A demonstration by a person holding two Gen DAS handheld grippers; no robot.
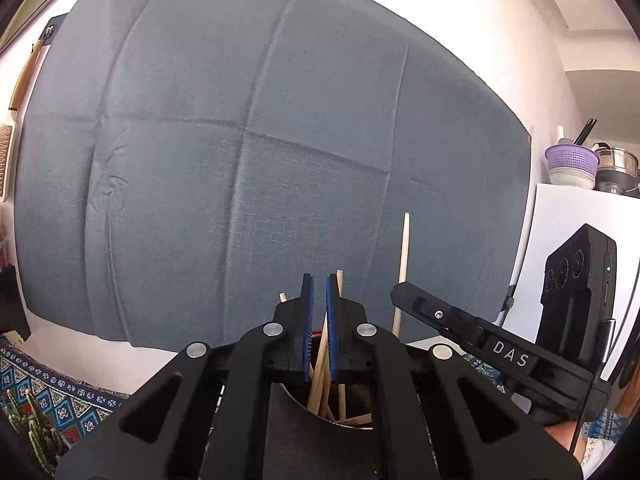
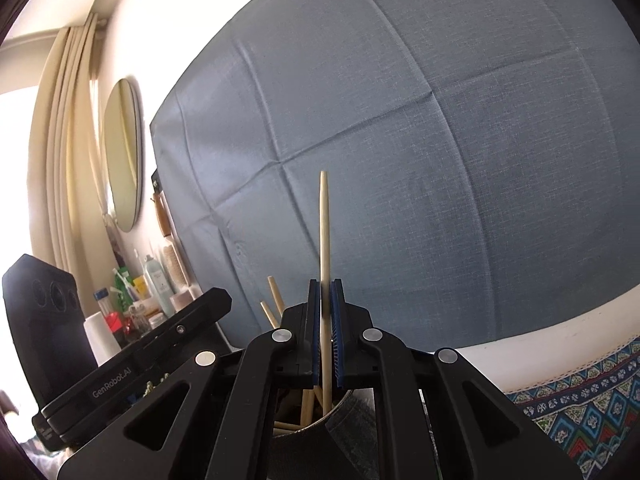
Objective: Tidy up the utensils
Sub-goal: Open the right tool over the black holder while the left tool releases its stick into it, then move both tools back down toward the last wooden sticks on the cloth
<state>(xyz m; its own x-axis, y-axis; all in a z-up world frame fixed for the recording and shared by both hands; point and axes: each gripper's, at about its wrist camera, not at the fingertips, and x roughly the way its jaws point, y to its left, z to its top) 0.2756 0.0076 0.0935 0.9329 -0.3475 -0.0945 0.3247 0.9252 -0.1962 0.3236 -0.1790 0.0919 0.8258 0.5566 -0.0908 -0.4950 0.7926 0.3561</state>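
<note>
A round holder [image 1: 288, 420] wrapped in dark fabric stands just below both grippers, with several wooden chopsticks [image 1: 320, 384] leaning inside it. My left gripper [image 1: 319, 286] has its jaws nearly together, with chopsticks between and behind the blue pads; whether it grips one I cannot tell. My right gripper [image 2: 325, 288] is shut on one upright wooden chopstick [image 2: 324, 232], whose lower end reaches into the holder [image 2: 352, 412]. That chopstick [image 1: 404, 264] and the right gripper's body [image 1: 480, 340] show at the right of the left wrist view. The left gripper's body [image 2: 132, 364] shows at the left of the right wrist view.
A creased blue-grey cloth [image 1: 256, 152] hangs on the wall behind. A patterned tablecloth [image 2: 580, 404] covers the table. A small cactus [image 1: 36, 428] stands at the left. A white cabinet [image 1: 560, 248] with bowls and pots is at the right. Bottles [image 2: 136, 296] crowd a shelf.
</note>
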